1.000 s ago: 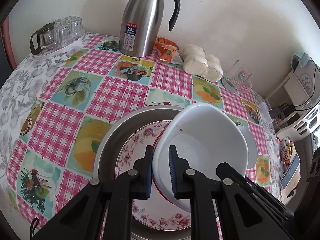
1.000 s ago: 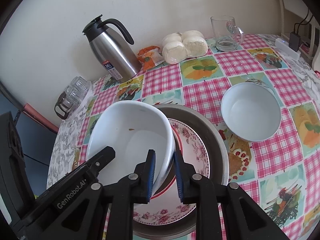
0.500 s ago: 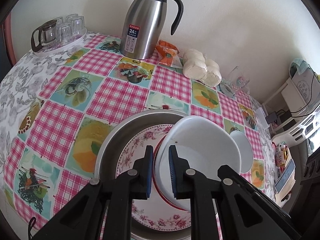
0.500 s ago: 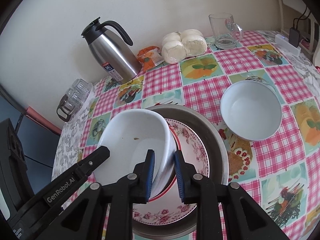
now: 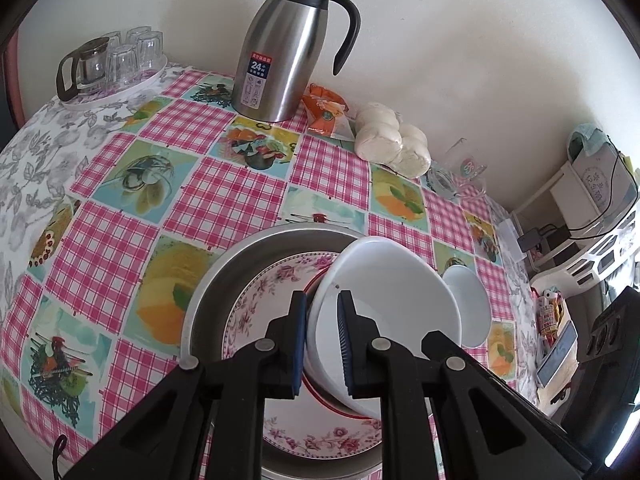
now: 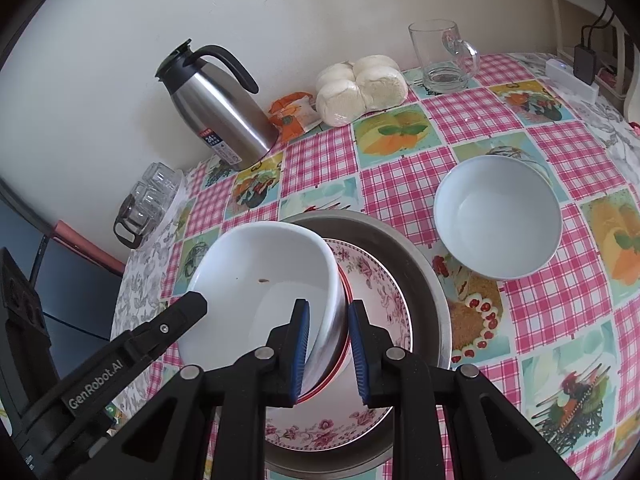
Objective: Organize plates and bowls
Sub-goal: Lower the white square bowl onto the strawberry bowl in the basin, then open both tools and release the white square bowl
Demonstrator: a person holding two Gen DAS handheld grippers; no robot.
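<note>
A large white bowl rests tilted on a floral plate that lies in a round metal pan. My left gripper straddles the bowl's left rim, with small gaps at the pads. My right gripper straddles the bowl's right rim, with a wider gap on its right pad. A second white bowl stands on the tablecloth to the right of the pan.
A steel thermos jug, an orange packet, bagged buns and a glass mug stand along the back wall. A tray of glasses is at the back left. Shelves with cables are at right.
Both grippers have drawn back and up a little, and the bowl has come to rest lower on the plate. Both sets of jaws have widened slightly around the bowl's rim.
</note>
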